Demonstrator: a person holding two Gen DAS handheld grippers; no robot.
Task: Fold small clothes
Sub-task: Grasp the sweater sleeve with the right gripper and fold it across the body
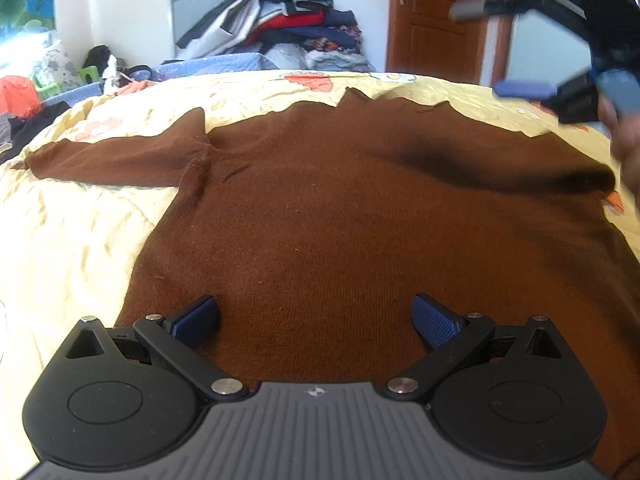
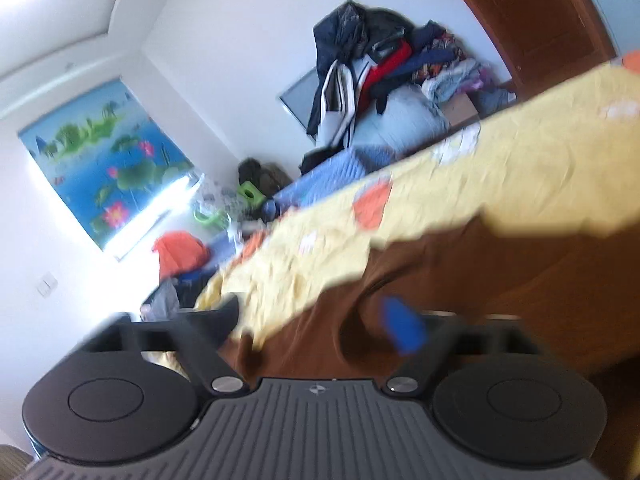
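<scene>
A: Report the surface, left to right.

B: The bed (image 1: 80, 216) carries a yellow quilt with orange flowers. A brown sweater (image 1: 360, 208) lies flat on it, front down or up cannot be told. One sleeve (image 1: 108, 160) stretches out to the left; the other side is folded in over the body near the right edge.

A: Left gripper?

B: The left gripper (image 1: 316, 320) hovers over the sweater's near hem. Its jaws stand wide apart, with only flat fabric below them and nothing pinched.

A: Right gripper?

B: The right gripper (image 1: 568, 92) sits at the upper right in the left wrist view, blurred, above the sweater's far right corner. In its own view the right gripper (image 2: 320, 320) is tilted, and its jaws are spread. A fold of sweater lies close to its blue pad (image 2: 402, 330); contact cannot be told through the blur.

A: Anything holding other items?

B: No bin or basket shows. A pile of clothes (image 1: 288, 20) is stacked beyond the bed, against the wall, left of a brown door (image 1: 436, 20).
</scene>
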